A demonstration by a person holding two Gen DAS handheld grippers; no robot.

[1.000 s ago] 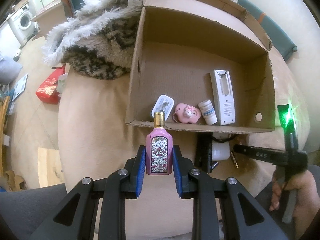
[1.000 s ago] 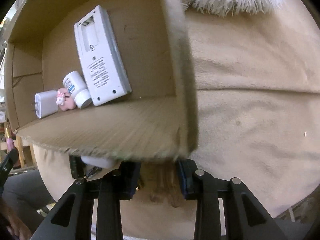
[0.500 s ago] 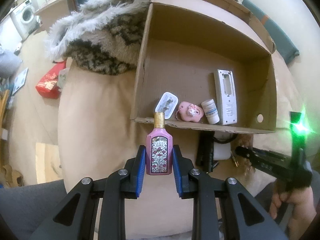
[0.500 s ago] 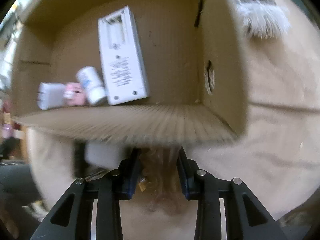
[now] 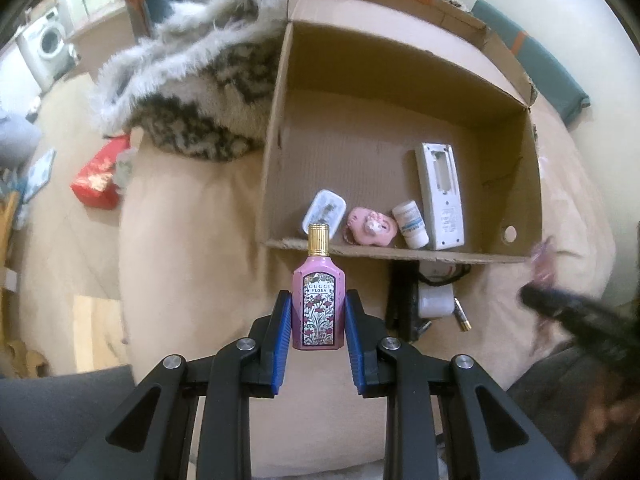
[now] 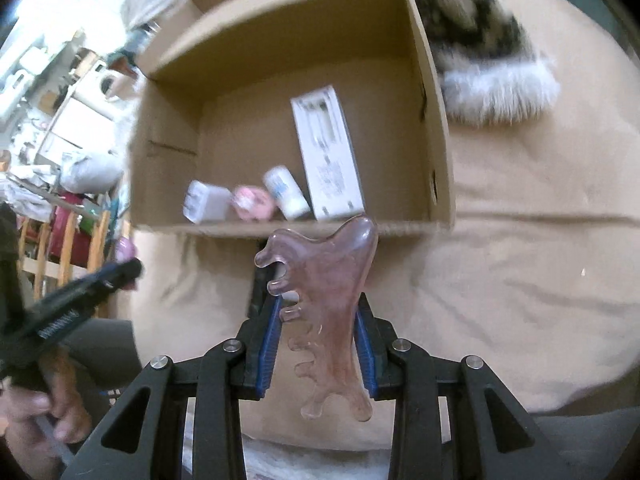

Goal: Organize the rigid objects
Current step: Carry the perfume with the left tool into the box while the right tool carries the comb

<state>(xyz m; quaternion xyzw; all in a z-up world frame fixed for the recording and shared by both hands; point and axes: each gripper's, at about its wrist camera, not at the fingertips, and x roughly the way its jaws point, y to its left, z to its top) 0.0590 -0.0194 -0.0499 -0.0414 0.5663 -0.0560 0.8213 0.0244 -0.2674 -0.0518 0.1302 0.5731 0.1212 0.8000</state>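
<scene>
My left gripper (image 5: 318, 312) is shut on a pink perfume bottle (image 5: 319, 308) with a gold cap, held upright just in front of the cardboard box (image 5: 400, 254). My right gripper (image 6: 318, 320) is shut on a translucent pink comb-shaped scraper (image 6: 328, 300), held up before the box's front wall (image 6: 320, 228). In the box lie a white remote-like casing (image 5: 440, 196), a small white bottle (image 5: 410, 224), a pink toy (image 5: 370, 228) and a white charger (image 5: 325, 210). The right gripper shows blurred in the left wrist view (image 5: 568, 308).
The box sits on a beige cushion (image 5: 192, 264). A black item (image 5: 400, 304), a white adapter (image 5: 434, 300) and a small battery (image 5: 462, 314) lie in front of the box. A furry patterned blanket (image 5: 192, 92) lies left of it. A red packet (image 5: 98, 184) lies on the floor.
My right gripper has lifted the pink scraper off the cushion and pulled back, so the whole box shows now. My left gripper has held the perfume bottle almost still.
</scene>
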